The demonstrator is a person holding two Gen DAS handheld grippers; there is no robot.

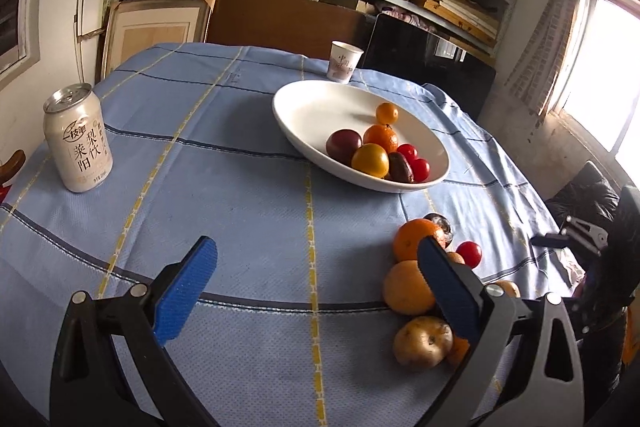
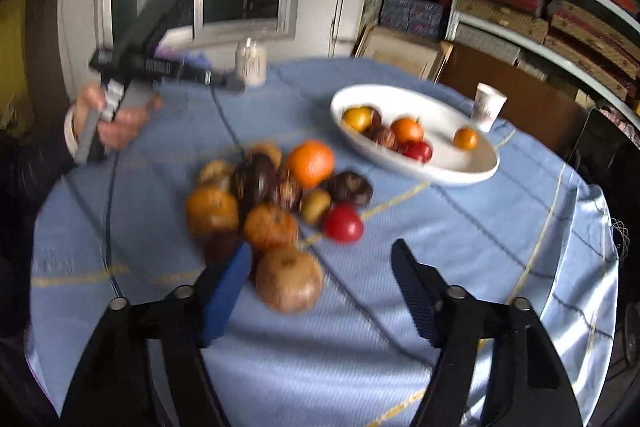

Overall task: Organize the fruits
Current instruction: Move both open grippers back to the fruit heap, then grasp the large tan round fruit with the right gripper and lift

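Between the right tongs (image 2: 320,291), half-wide and empty, brown pear (image 2: 289,279) on counter (image 2: 460,247): firm, smooth, bruisable, grip at belly; left tongs (image 1: 318,287) wide, empty.

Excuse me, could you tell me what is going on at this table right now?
A person holding a two-finger gripper in each hand is sorting fruit into a white bowl on a blue tablecloth. Several fruits already lie in the bowl, while a loose pile of fruit waits on the cloth. The right gripper hangs open above a brownish pear at the pile's near edge. The left gripper is open and holds nothing.
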